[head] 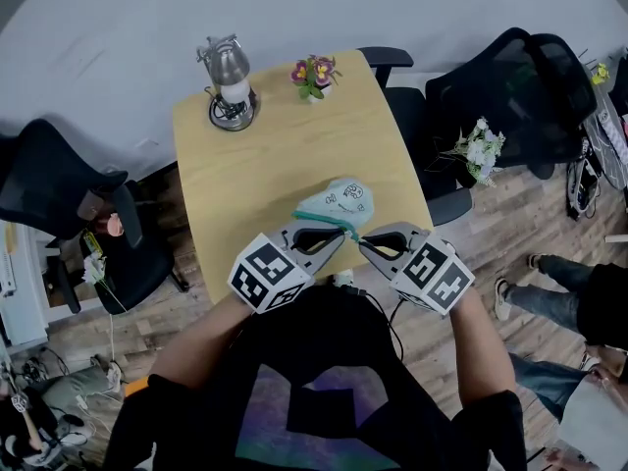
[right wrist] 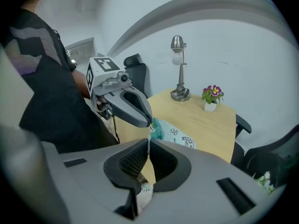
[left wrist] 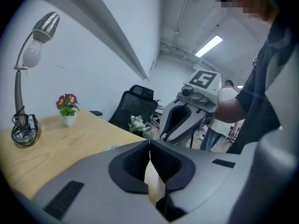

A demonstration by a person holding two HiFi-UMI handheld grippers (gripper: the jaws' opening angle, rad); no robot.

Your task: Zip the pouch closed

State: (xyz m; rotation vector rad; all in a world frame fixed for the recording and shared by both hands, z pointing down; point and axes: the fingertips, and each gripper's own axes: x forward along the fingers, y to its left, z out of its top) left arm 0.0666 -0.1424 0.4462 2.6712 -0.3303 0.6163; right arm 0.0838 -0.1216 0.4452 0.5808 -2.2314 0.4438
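Observation:
A pale teal pouch (head: pixel 339 202) printed with cartoon figures lies near the front edge of the wooden table (head: pixel 255 175). Its darker teal zipper edge faces me. My left gripper (head: pixel 341 232) comes in from the left, and its tips are shut on a small pale zipper pull at that edge. In the right gripper view the left gripper (right wrist: pixel 149 124) pinches at the pouch's (right wrist: pixel 182 136) teal corner. My right gripper (head: pixel 362 241) meets it from the right, shut on the pouch's near end; a thin pale strip shows between its jaws (right wrist: pixel 148 146). In the left gripper view the left gripper (left wrist: pixel 149 146) shows its jaws meeting without a gap.
A metal desk lamp (head: pixel 229 86) and a small pot of flowers (head: pixel 314 75) stand at the table's far end. Black office chairs sit left (head: pixel 59 194) and right (head: pixel 510 96). White flowers (head: pixel 479 145) lie on the right chair, and a person's legs (head: pixel 579 292) are at the far right.

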